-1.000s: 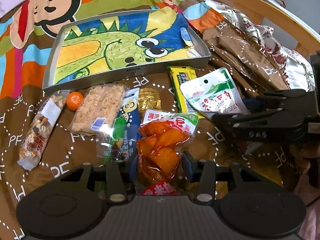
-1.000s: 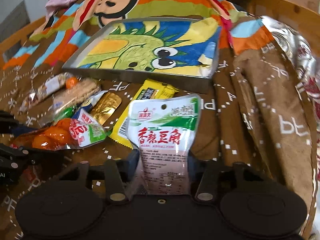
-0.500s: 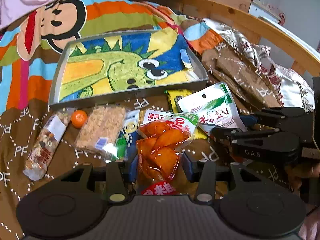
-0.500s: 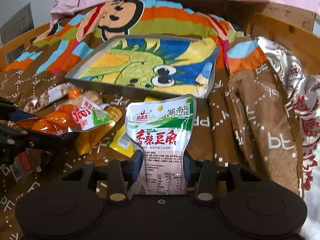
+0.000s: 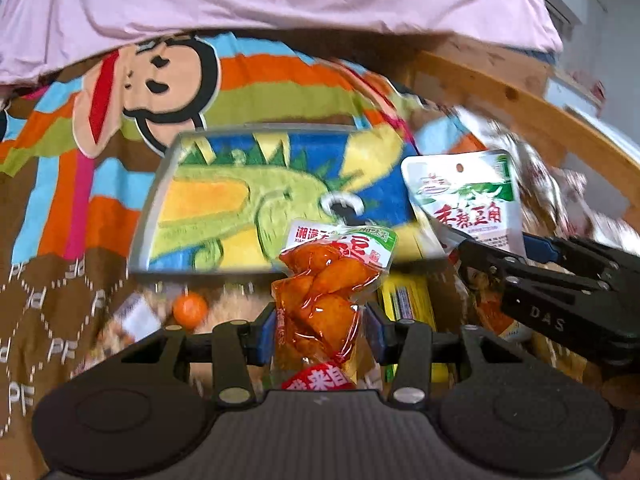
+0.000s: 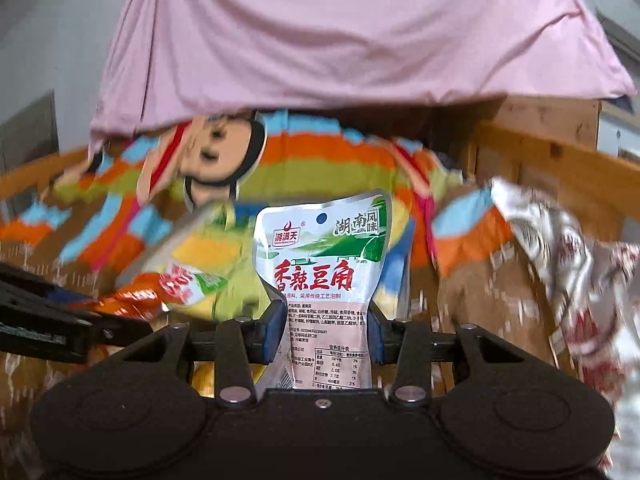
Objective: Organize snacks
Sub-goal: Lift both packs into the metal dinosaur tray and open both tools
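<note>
Above the bed, two snack packs head for the tray (image 5: 154, 216).
Left hand-held gripper (image 5: 320, 334) clamps the orange pack (image 5: 326, 292); right hand-held gripper (image 6: 326, 334) clamps the white pouch (image 6: 324, 264), both upright for placing.

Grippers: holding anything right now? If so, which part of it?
Both. Left gripper clamps the orange snack pouch across its lower half. Right gripper clamps the white-and-green pouch across its lower, printed-label half.

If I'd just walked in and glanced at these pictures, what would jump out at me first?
Probably the two snack packs held up in the foreground: an orange pack pinched in the left gripper, and a white-and-green pouch in the right gripper. Behind them lies a metal tray with a green dinosaur picture, on a bright monkey-print blanket.
</note>
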`<state>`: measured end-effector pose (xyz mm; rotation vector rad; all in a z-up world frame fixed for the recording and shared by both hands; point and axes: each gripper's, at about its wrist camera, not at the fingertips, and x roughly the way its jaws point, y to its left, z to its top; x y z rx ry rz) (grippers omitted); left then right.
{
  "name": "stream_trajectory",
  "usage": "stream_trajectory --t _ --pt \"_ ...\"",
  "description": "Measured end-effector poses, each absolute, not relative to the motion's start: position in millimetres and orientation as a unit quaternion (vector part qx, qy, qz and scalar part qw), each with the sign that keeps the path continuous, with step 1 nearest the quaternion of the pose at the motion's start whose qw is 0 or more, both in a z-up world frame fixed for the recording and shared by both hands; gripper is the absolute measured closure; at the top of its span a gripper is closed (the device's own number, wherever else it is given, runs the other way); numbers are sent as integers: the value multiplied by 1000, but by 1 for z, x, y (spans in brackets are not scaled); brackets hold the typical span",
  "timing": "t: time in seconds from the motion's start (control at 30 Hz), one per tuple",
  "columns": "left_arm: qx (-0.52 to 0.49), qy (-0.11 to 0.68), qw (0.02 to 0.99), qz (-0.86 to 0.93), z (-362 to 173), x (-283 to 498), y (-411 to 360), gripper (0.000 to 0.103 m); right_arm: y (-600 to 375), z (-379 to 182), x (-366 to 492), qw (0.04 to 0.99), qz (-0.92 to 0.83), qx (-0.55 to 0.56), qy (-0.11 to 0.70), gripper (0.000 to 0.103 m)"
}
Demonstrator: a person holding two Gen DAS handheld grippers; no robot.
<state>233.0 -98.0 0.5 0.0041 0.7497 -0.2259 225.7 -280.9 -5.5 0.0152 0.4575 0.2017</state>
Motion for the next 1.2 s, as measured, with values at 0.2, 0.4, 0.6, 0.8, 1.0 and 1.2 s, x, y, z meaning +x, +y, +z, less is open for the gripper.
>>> stream_trajectory --t 0.2,0.4,0.6,0.8,1.0,1.2 --pt "-24 325 942 -81 9 278 -104 54 -293 -7 267 973 87 67 204 59" --pt "-38 305 950 -55 3 319 -109 54 -300 -12 304 972 86 104 191 59" --pt "-56 307 950 -31 -15 355 -111 54 -301 -26 331 968 86 121 204 59" --pt "-54 319 946 -20 -37 375 -117 54 -300 -42 346 962 89 129 224 59" --pt "-59 335 940 -9 -52 385 -118 54 -297 -58 358 954 90 129 255 59" --pt "-52 344 937 -5 -61 387 -121 54 -293 -62 362 952 90 117 267 58"
